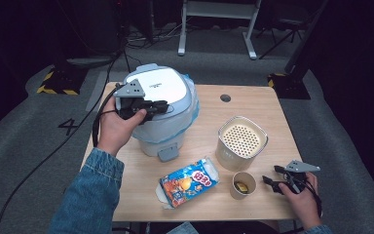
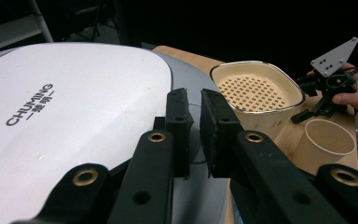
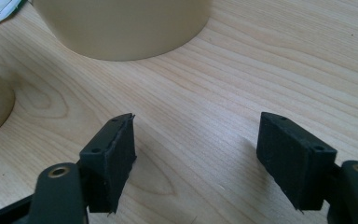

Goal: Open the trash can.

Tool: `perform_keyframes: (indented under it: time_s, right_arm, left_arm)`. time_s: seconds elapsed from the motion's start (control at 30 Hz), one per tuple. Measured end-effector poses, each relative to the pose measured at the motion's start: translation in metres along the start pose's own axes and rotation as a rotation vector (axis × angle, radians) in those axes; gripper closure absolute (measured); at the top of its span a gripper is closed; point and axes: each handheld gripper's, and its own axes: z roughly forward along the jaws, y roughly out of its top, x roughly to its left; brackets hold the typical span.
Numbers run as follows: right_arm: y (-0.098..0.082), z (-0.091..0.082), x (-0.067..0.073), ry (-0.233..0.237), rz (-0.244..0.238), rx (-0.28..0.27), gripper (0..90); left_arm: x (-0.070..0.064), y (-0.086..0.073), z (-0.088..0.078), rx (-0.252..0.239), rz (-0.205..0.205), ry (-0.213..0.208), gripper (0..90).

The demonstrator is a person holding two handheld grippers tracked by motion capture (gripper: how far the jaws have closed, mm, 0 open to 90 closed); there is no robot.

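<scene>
A white-lidded, pale blue cooker [image 1: 168,124] marked CHUMING stands at the table's back left. My left gripper [image 1: 163,105] hovers over its lid [image 2: 74,116], pointing right. Its jaws are nearly together with nothing between them [image 2: 193,98]. A cream perforated basket [image 1: 242,141] stands right of the cooker, with a paper cup [image 1: 243,185] holding something yellow in front of it. My right gripper [image 1: 270,174] rests low at the front right, beside the cup. In the right gripper view it is open over bare wood [image 3: 196,135].
A colourful snack bag [image 1: 189,181] lies near the front edge, left of the cup. The wooden table [image 1: 258,105] has a round cable hole [image 1: 225,98] at the back. Dark floor, cables and desk legs surround it.
</scene>
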Motion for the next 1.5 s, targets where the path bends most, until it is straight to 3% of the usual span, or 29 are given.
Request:
perform_keyframes:
  time_s: [0.17,0.63,0.73,0.83,0.9,0.97,1.07,1.17,1.43,1.5]
  right_arm:
    - [0.000,0.000,0.000,0.000,0.000,0.000,28.5]
    - [0.000,0.000,0.000,0.001,0.001,0.001,28.5]
    - [0.000,0.000,0.000,0.000,0.001,0.000,28.5]
    - [0.000,0.000,0.000,0.001,0.001,0.000,28.5]
    - [0.000,0.000,0.000,0.000,0.001,0.000,28.5]
    - [0.000,0.000,0.000,0.001,0.001,0.000,28.5]
    - [0.000,0.000,0.000,0.001,0.001,0.000,28.5]
    - [0.000,0.000,0.000,0.001,0.001,0.000,28.5]
    - [0.000,0.000,0.000,0.001,0.001,0.001,28.4]
    - [0.000,0.000,0.000,0.001,0.001,0.000,28.5]
  left_arm:
    - [-0.005,0.004,0.000,0.032,0.031,0.054,83.4]
    - [-0.011,0.007,0.002,0.072,0.081,0.097,84.5]
    - [-0.011,0.007,0.001,0.065,0.066,0.090,84.1]
    - [-0.012,0.007,0.001,0.058,0.050,0.071,75.4]
    - [-0.015,0.007,0.001,0.065,0.059,0.092,59.8]
    - [-0.018,0.006,0.000,0.034,0.056,0.103,46.5]
    - [-0.025,0.004,-0.003,-0.014,0.034,0.072,34.5]
    - [-0.033,0.003,-0.005,0.003,0.058,0.075,31.1]
    - [-0.051,-0.007,-0.002,0.046,0.070,0.019,31.1]
    - [-0.053,-0.011,0.000,0.030,0.081,0.007,30.4]
